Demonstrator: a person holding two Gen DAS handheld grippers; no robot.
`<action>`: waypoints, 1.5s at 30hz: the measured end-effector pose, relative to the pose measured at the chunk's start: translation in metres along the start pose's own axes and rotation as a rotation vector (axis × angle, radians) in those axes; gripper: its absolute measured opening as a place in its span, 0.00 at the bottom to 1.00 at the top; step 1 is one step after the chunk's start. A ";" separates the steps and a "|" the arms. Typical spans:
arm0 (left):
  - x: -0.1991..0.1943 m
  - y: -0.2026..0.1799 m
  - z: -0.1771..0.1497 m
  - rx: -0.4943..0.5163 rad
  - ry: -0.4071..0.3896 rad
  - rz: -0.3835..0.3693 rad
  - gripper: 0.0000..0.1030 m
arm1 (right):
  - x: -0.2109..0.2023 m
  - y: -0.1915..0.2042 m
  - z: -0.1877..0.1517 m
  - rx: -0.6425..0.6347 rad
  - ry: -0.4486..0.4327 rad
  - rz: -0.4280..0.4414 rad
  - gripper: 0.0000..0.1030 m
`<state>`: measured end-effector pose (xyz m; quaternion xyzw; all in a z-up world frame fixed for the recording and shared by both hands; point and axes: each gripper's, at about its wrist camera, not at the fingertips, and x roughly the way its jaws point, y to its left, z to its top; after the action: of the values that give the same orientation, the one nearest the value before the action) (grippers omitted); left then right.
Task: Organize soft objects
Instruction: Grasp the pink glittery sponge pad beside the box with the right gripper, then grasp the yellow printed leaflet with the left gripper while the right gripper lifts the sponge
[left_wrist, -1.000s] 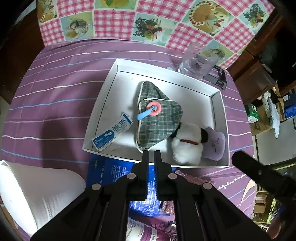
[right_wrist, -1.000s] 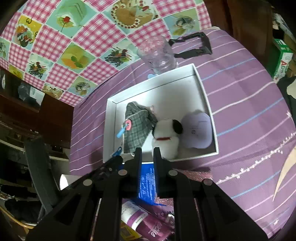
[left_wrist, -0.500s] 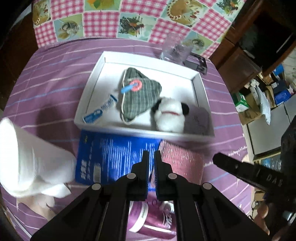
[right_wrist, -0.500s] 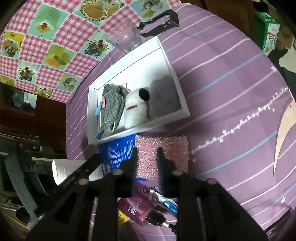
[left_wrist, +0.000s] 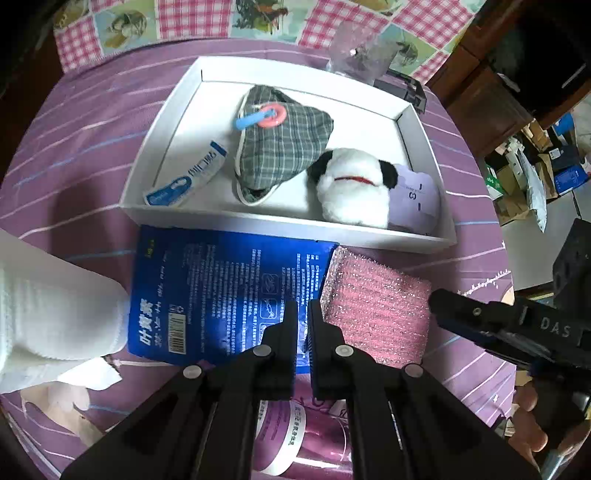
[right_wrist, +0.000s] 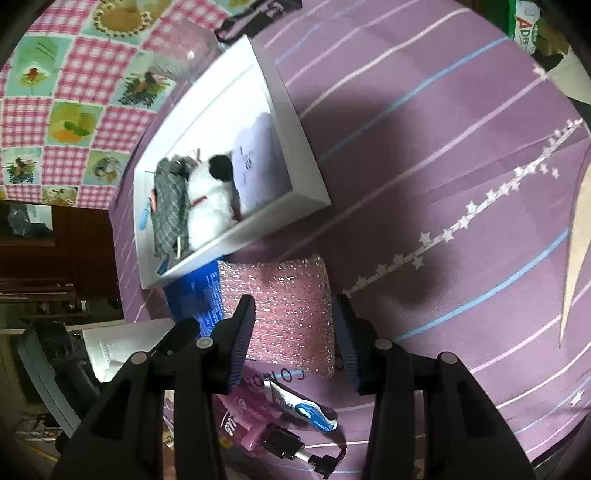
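Note:
A white tray (left_wrist: 280, 221) on the purple striped cloth holds a plaid pouch (left_wrist: 280, 147), a white plush dog (left_wrist: 351, 192), a lilac soft piece (left_wrist: 417, 199) and a tube (left_wrist: 184, 177). A pink sparkly sponge (left_wrist: 373, 306) lies just in front of the tray, beside a blue packet (left_wrist: 221, 291). My right gripper (right_wrist: 295, 314) is open, its fingers either side of the sponge (right_wrist: 288, 310), close above it. My left gripper (left_wrist: 302, 314) is shut and empty over the blue packet's right edge. The right gripper's finger also shows in the left wrist view (left_wrist: 480, 317).
A white paper roll (left_wrist: 48, 310) lies at the left. A purple bottle (left_wrist: 295, 435) and a small tube (right_wrist: 303, 406) lie near the front. A clear cup (left_wrist: 362, 48) and a black clip (left_wrist: 406, 88) stand behind the tray. Cluttered floor lies beyond the right edge.
Both grippers have pulled back from the tray toward the front items. The right gripper has opened and come down around the pink sponge. The left stays shut.

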<state>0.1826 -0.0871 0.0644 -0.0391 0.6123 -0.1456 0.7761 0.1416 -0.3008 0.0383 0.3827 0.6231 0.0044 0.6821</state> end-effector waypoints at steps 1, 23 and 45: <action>0.001 -0.001 0.001 0.001 0.001 -0.006 0.04 | 0.004 0.001 0.000 0.000 0.013 0.003 0.44; 0.026 -0.011 -0.004 0.032 0.050 0.015 0.04 | 0.005 0.000 0.000 0.023 0.004 0.100 0.21; -0.010 0.001 -0.002 -0.019 -0.019 -0.008 0.10 | -0.029 0.015 -0.006 -0.044 -0.069 0.190 0.16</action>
<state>0.1790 -0.0829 0.0731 -0.0500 0.6062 -0.1425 0.7808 0.1370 -0.3008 0.0713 0.4248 0.5599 0.0694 0.7080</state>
